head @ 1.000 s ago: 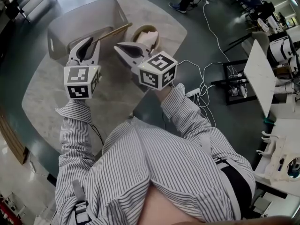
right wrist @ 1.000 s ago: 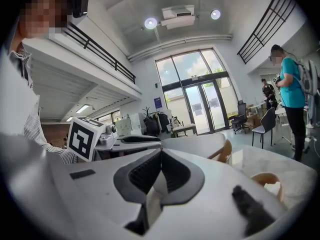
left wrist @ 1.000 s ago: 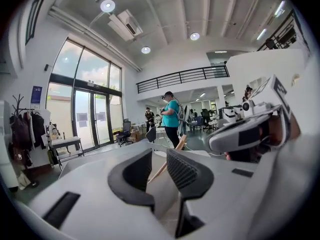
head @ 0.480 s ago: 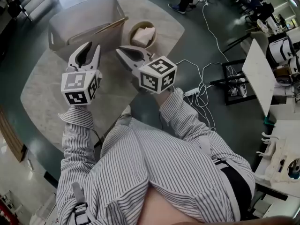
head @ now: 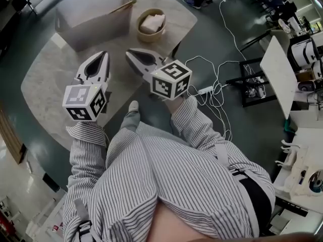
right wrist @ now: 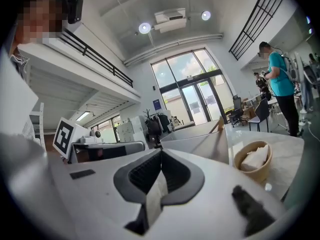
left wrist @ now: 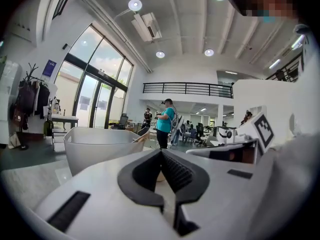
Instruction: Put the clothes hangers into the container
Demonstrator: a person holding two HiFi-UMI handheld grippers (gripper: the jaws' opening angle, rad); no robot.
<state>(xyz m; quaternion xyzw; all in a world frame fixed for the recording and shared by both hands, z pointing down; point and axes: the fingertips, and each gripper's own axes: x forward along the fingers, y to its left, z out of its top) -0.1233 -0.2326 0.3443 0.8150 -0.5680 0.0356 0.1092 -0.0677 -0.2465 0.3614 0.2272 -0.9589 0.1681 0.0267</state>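
Wooden hanger (head: 124,6) rests in the grey container (head: 86,34), beside a bowl (head: 150,36)

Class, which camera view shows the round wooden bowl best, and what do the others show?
The head view: it looks down into the bowl, showing its whole rim and the pale folded thing inside. The right gripper view shows it side-on. In the left gripper view the left claw hides nearly all of it.
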